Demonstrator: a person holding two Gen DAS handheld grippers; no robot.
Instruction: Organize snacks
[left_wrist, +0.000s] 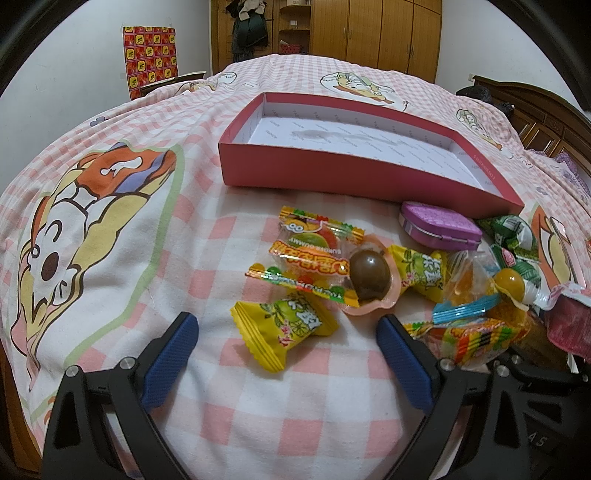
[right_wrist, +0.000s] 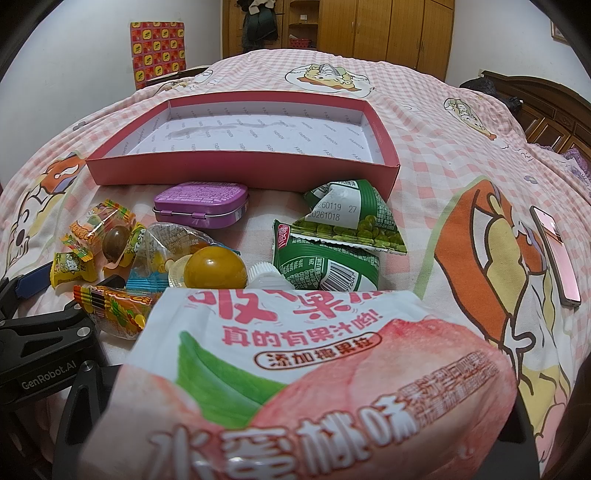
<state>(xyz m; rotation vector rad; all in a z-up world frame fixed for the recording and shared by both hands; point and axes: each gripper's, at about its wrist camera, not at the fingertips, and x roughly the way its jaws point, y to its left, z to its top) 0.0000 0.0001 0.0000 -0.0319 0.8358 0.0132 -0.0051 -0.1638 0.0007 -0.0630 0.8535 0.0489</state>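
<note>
Peach jelly pouch (right_wrist: 295, 376) fills the right wrist view, apparently gripped (jaws hidden, can't tell). It's soft, squashy; best held near cap. Left gripper (left_wrist: 286, 354) jaws open over yellow candy (left_wrist: 284, 328) on bed, box (left_wrist: 354, 177) empty.

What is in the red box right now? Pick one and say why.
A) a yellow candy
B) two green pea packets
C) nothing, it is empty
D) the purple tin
C: the red box shows only its bare white printed floor, while the purple tin and the other snacks lie on the bedspread in front of it.
</note>
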